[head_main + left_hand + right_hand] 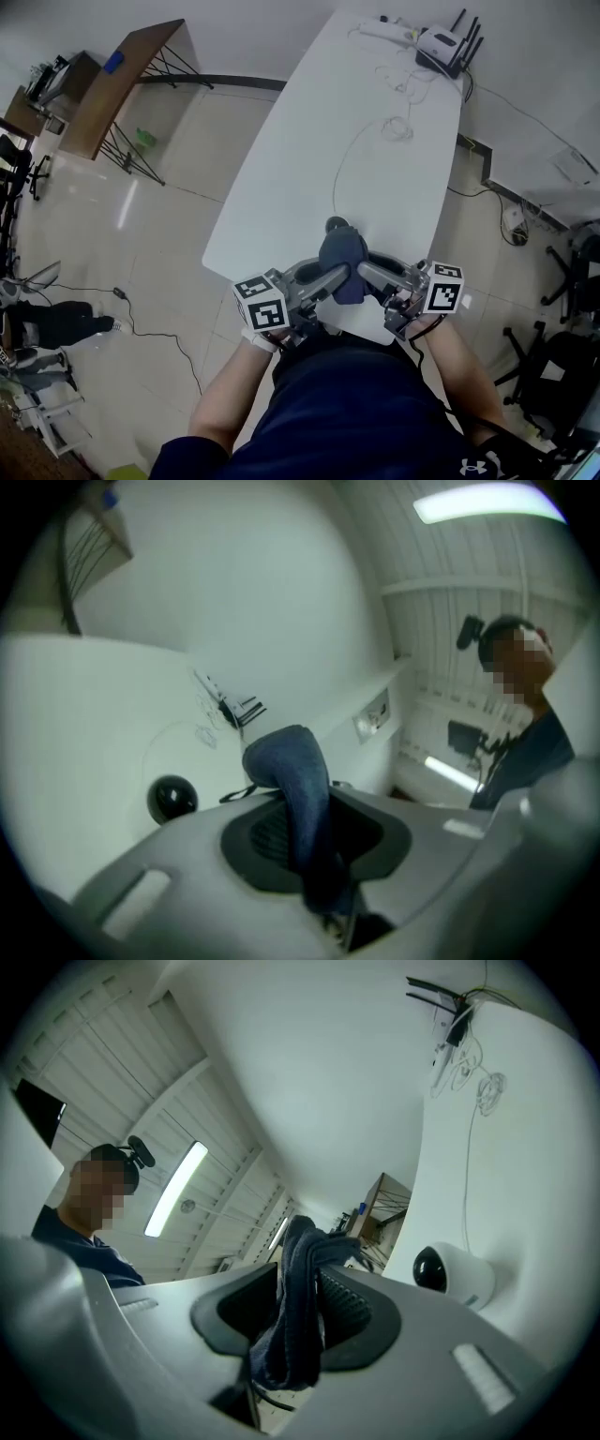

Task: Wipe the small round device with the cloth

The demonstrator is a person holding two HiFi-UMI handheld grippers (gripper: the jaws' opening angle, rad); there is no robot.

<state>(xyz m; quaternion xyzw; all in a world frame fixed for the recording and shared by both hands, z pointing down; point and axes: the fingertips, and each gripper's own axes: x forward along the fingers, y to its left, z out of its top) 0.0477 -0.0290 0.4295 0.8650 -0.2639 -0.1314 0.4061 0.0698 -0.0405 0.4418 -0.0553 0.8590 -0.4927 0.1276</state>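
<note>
Navy cloth [341, 262] is bunched between the two grippers just above the near edge of the white table [309, 141]. The left gripper [326, 277] pinches one fold of it and the right gripper [370, 273] pinches another, and both point roughly level towards each other. The small round device [336, 225], white with a dark dome, sits on the table just behind the cloth, near that same edge, with a thin cable [352, 145] running from it towards the router [441, 47] at the far corner. To wipe well, I would leave a free pad of fabric beyond the jaws so that cloth, not plastic, meets the dome. One gripper could steady the light body while the other strokes gently. Pushing towards the near edge risks sliding the device off.
</note>
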